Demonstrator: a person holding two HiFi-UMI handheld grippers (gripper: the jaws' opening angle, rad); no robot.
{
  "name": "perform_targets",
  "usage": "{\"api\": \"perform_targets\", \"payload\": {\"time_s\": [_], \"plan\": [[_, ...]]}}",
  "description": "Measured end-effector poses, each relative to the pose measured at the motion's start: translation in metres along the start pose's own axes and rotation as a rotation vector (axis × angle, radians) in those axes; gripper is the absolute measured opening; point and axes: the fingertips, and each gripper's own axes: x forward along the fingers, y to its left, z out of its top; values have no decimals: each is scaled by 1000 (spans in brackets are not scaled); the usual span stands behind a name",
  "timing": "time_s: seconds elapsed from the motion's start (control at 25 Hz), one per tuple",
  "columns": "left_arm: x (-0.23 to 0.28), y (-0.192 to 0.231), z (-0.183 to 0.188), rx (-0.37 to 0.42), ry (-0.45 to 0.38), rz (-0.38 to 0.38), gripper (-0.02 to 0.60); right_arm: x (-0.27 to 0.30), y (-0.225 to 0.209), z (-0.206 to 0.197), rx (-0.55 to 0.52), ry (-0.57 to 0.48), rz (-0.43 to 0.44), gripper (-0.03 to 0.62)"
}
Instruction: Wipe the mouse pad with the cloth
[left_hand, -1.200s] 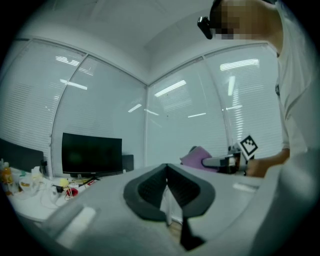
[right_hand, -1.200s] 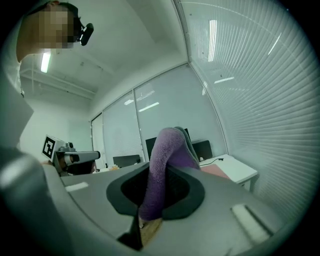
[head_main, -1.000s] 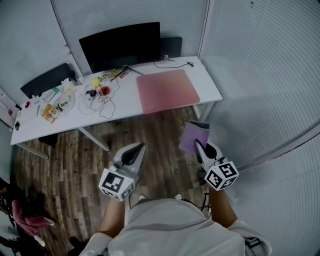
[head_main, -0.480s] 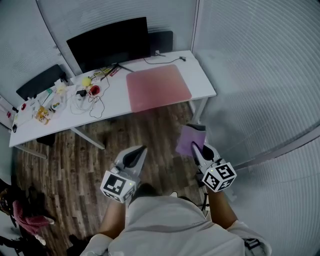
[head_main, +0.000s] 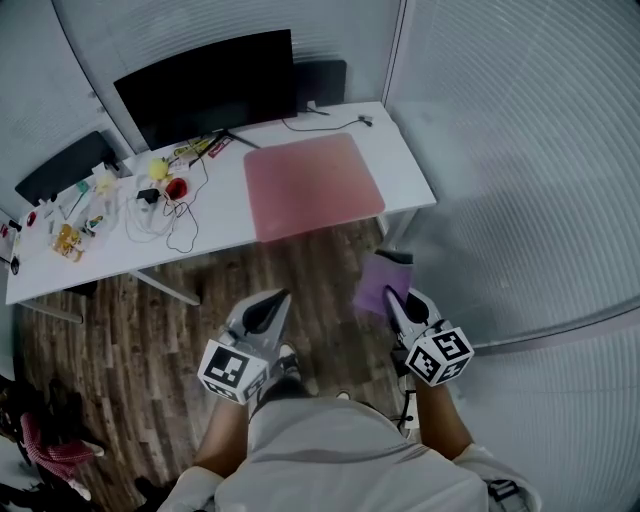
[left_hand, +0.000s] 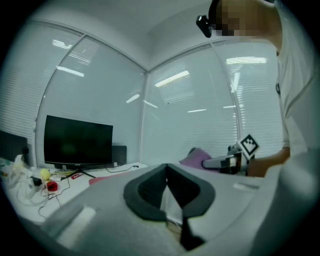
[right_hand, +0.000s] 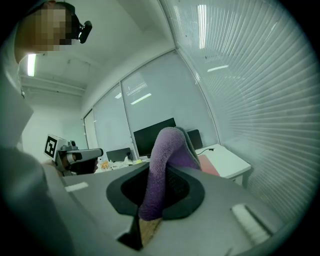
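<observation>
A pink mouse pad (head_main: 312, 186) lies on the right half of a white desk (head_main: 408, 165), far ahead of both grippers. My right gripper (head_main: 393, 298) is shut on a purple cloth (head_main: 377, 281), which stands up folded between its jaws in the right gripper view (right_hand: 167, 160). My left gripper (head_main: 273, 303) is shut with nothing in it, its dark pads (left_hand: 150, 189) pressed together. Both grippers are held over the wooden floor, well short of the desk. The pad's edge (left_hand: 107, 178) shows faintly in the left gripper view.
A black monitor (head_main: 205, 84) stands at the back of the desk. Cables and several small items (head_main: 150, 195) clutter its left half, by a second dark screen (head_main: 60, 167). White blinds (head_main: 520, 150) close the right side. A desk leg (head_main: 165, 286) slants to the floor.
The view has shifted a little closer to the desk, which sits lower and farther left in the frame. Both grippers keep their places, the cloth still held in the right one.
</observation>
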Motion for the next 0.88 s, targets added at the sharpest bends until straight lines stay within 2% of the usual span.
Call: {"api": "perform_targets", "payload": {"time_s": [0.2, 0.52, 0.68, 0.88], "plan": [[12, 85, 6, -13, -12, 27, 2, 82, 0, 19, -35, 15, -5, 48], [17, 216, 11, -39, -13, 39, 2, 215, 33, 30, -70, 61, 27, 48], [18, 266, 4, -42, -5, 53, 2, 263, 46, 29, -91, 72, 39, 48], [33, 301, -1, -66, -2, 53, 2, 296, 41, 30, -79, 97, 43, 48]]}}
